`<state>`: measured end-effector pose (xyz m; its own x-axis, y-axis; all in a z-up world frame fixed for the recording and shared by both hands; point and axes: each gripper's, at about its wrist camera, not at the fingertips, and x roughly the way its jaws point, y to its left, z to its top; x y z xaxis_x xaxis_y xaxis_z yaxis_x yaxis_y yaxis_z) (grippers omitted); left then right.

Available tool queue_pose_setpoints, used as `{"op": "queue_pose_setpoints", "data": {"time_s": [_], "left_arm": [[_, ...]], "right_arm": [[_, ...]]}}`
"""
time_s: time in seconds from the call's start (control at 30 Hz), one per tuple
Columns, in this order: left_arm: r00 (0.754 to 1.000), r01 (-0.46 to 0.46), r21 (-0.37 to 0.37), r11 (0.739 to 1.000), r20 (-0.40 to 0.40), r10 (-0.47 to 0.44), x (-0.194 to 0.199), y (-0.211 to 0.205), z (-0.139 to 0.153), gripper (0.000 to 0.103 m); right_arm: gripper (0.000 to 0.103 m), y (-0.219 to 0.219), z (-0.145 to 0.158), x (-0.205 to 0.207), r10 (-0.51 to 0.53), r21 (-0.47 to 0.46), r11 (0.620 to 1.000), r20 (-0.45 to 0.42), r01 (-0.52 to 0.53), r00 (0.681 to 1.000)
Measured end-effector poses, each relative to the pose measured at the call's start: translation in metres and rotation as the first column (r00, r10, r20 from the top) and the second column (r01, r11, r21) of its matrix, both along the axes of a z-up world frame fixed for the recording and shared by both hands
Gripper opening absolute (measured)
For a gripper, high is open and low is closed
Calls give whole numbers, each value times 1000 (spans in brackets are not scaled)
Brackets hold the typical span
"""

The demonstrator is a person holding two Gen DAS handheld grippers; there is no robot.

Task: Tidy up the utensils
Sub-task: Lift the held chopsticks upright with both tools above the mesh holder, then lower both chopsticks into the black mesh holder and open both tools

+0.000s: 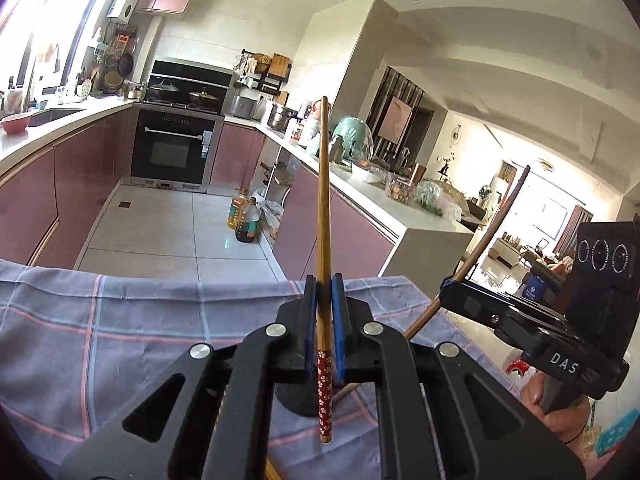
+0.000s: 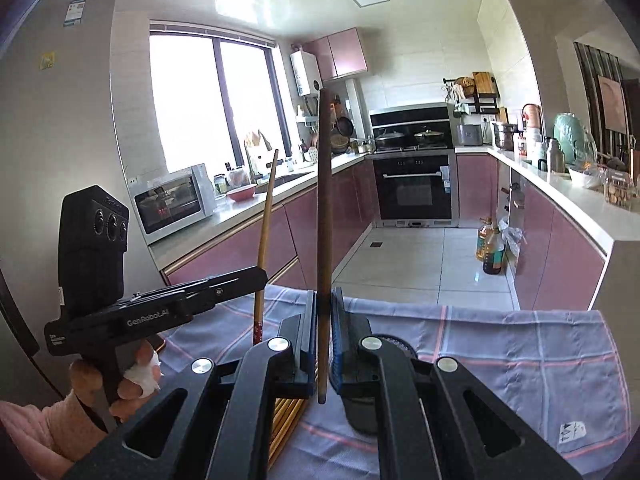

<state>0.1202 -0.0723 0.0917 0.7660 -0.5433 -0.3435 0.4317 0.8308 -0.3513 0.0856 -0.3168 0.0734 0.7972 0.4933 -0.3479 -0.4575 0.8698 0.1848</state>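
Note:
My left gripper [image 1: 323,280] is shut on a light bamboo chopstick [image 1: 323,208] with a red flowered end, held upright above the checked cloth [image 1: 120,320]. My right gripper [image 2: 323,294] is shut on a darker brown chopstick [image 2: 324,208], also upright. Each gripper shows in the other's view: the right gripper [image 1: 448,284] with its dark chopstick [image 1: 492,232], and the left gripper [image 2: 260,276] with its light chopstick [image 2: 266,216]. A bundle of several chopsticks [image 2: 286,420] lies on the cloth [image 2: 500,360] under my right gripper. A black round holder [image 2: 360,408] stands just below the jaws.
The cloth covers a table whose far edge faces the kitchen floor [image 1: 160,232]. Counters with pink cabinets run along both sides, an oven [image 2: 414,188] at the far end. Oil bottles [image 2: 490,248] stand on the floor. A microwave [image 2: 172,204] sits on the left counter.

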Motion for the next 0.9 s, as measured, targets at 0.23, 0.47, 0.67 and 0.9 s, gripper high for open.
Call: {"op": "queue_pose_setpoints", "data": {"time_s": [0.23,0.47,0.67,0.9], "left_arm": [[999,-31,-29,999,40,32,28,-26,9,8],[998,-61,18,998,34,61,55,-56,-21,8],[1000,-23,149,989,3,23,52,-71,-61,8],[999,-5,231,973,-39,15,53,-68,-73,20]], "right_arm": [[6,-9,6,28,-45,-16,999,20,46,999],[6,-5,-28,53,-56,-69,996,-74,51,996],[6,3,-58,66,-50,-108,994,-186,30,981],[9,2,-71,77,-83,-87,994,-238,64,968]]}}
